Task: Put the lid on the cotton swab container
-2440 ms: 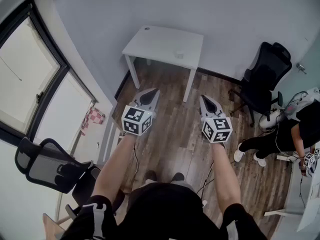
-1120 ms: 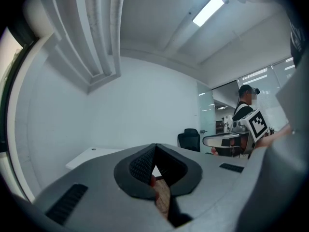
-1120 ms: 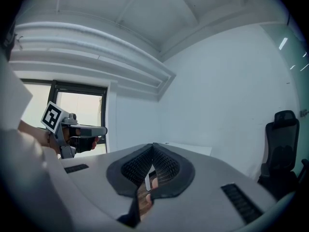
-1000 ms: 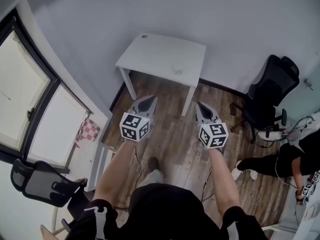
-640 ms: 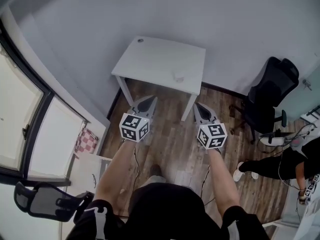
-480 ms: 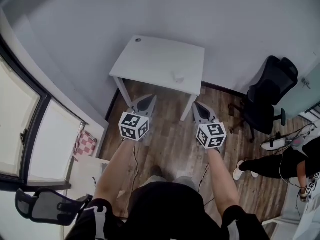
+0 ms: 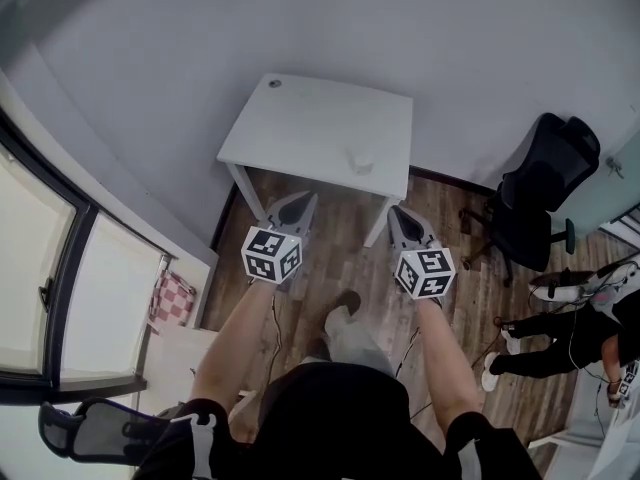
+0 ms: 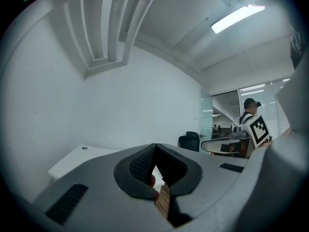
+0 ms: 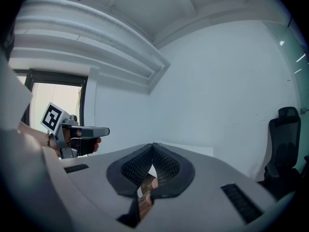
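Note:
A white table [image 7: 320, 128] stands against the grey wall ahead of me. On it, near the right front, sits a small pale container [image 7: 358, 160], too small to make out in detail. A tiny round thing [image 7: 274, 83] lies by the table's far left corner. I hold my left gripper [image 7: 299, 201] and right gripper [image 7: 399, 216] side by side over the wooden floor, short of the table's front edge. Both are shut with nothing between the jaws. In the left gripper view, the left gripper [image 8: 154, 147] points at the table [image 8: 79, 159]. The right gripper [image 9: 153, 147] points the same way.
A black office chair [image 7: 540, 193] stands right of the table. Another person [image 7: 590, 323] sits on the floor at the far right. A dark-framed window [image 7: 45, 268] runs along the left wall, with a pink checked cloth [image 7: 175, 298] below it and another chair [image 7: 100, 438] at bottom left.
I have walked closer to the table, which now lies just beyond the gripper tips. Both grippers stay shut and level, side by side.

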{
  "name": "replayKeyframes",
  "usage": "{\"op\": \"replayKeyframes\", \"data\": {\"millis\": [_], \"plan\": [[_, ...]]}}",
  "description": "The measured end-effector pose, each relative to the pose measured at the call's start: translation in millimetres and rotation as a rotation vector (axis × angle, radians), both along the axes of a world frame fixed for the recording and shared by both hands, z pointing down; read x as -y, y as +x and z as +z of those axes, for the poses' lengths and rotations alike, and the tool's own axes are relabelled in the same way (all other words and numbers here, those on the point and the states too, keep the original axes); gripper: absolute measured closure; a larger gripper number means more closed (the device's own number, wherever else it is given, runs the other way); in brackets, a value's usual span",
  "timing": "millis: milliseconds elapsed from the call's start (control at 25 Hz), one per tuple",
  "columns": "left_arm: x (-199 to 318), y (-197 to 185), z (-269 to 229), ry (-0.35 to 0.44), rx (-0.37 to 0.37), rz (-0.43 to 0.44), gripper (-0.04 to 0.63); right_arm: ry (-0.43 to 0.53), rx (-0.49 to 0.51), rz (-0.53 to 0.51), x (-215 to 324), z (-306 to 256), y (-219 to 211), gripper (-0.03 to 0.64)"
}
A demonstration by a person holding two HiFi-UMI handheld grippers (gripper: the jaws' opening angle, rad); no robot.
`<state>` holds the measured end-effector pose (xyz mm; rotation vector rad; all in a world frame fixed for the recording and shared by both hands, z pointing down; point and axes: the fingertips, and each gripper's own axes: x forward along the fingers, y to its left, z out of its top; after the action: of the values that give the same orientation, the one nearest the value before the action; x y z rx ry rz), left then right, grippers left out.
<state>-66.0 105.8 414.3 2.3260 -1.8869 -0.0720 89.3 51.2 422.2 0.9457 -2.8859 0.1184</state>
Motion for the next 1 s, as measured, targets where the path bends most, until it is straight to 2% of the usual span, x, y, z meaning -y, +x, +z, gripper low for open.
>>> {"op": "replayKeyframes", "data": {"millis": [440, 1000], "plan": [[98, -38, 21, -0.022, 0.0, 0.05, 0.577, -0.026, 0.011, 0.05, 96, 18, -39, 0.603], [244, -65, 35, -0.068, 0.007, 0.13, 0.577, -0.067, 0.023, 0.123, 233, 30, -60, 0.603]]}}
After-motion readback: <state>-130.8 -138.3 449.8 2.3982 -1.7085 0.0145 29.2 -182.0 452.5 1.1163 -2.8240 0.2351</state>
